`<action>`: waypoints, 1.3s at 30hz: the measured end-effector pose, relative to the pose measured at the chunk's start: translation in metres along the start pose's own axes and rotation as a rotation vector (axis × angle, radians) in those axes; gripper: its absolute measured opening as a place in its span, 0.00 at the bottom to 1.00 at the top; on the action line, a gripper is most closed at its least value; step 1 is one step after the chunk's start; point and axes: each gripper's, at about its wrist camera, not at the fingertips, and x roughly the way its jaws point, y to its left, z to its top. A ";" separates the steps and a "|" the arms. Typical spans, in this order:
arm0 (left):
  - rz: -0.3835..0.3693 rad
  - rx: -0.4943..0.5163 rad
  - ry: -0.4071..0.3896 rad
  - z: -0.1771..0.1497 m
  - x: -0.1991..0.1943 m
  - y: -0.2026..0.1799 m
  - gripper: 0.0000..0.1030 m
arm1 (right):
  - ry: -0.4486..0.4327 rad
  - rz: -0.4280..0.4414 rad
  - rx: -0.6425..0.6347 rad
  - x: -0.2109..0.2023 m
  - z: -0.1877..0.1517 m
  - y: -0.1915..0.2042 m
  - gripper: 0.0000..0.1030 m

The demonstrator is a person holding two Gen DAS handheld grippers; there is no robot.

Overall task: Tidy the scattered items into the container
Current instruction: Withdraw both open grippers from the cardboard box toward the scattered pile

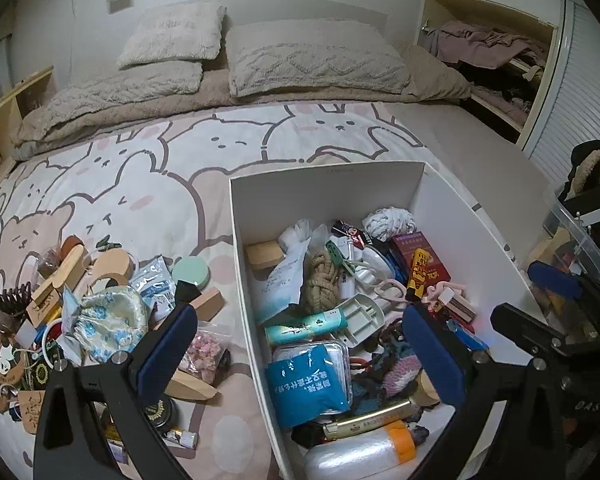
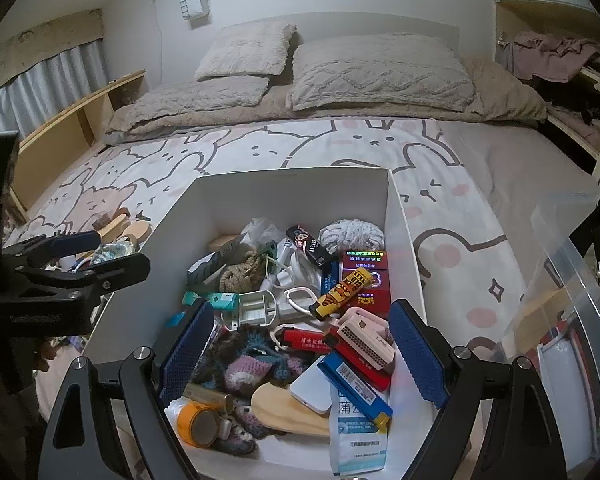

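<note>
Bedspread with cartoon bunnies (image 1: 148, 184) is my work surface. White box (image 1: 328, 184) sits mid-bed, already half full; leftover pile (image 1: 100, 304) lies just left of it, so I reach across. Left gripper (image 1: 300, 352) and right gripper (image 2: 300, 356) both wide, empty. Only the left view shows the pile properly; right view looks straight into the box.

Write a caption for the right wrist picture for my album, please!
Open right tool hovering over a white box stuffed with lighters, yarn and packets on a bunny bedsheet.
</note>
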 end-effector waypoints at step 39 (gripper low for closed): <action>0.017 -0.006 -0.164 0.013 -0.088 0.079 1.00 | -0.116 -0.043 -0.015 -0.045 0.041 0.064 0.87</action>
